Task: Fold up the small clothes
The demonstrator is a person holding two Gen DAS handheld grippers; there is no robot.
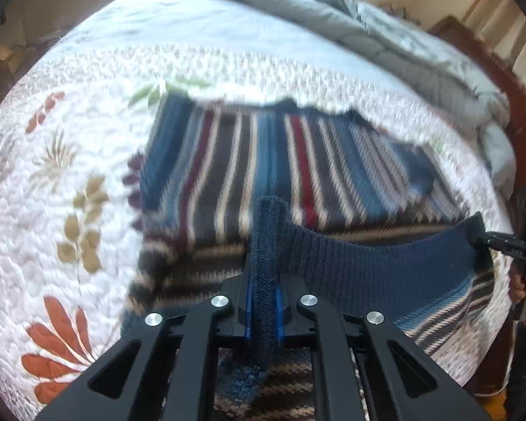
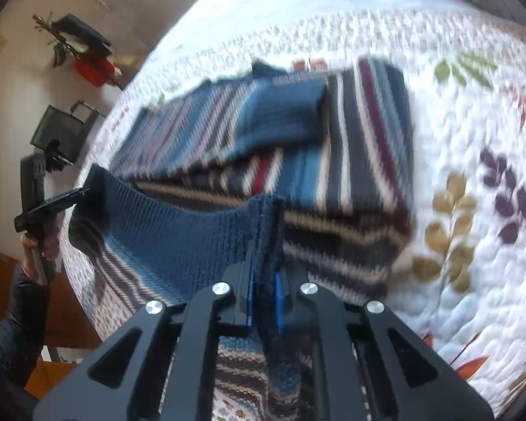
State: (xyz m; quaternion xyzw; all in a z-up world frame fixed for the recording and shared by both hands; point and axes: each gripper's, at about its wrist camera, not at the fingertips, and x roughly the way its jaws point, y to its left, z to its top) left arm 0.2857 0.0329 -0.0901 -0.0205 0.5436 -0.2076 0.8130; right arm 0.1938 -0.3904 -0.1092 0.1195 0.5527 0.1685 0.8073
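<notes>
The navy ribbed hem [image 1: 368, 266] of a striped knit sweater [image 1: 263, 161] is clamped by both the left tool [image 1: 264, 301] and the right tool [image 2: 264, 301] above the floral quilt [image 1: 52, 182].

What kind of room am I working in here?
Most likely a bedroom: the striped sweater lies on a bed with a floral quilt, a grey duvet bunched at the far side, and a wooden bed frame.

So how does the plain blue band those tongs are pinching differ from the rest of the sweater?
The ribbed hem band is solid navy; the sweater body carries blue, maroon, cream and dark stripes. The band hangs lifted and stretched between the left tongs and right tongs; the body lies on the quilt. Both are knit.
</notes>
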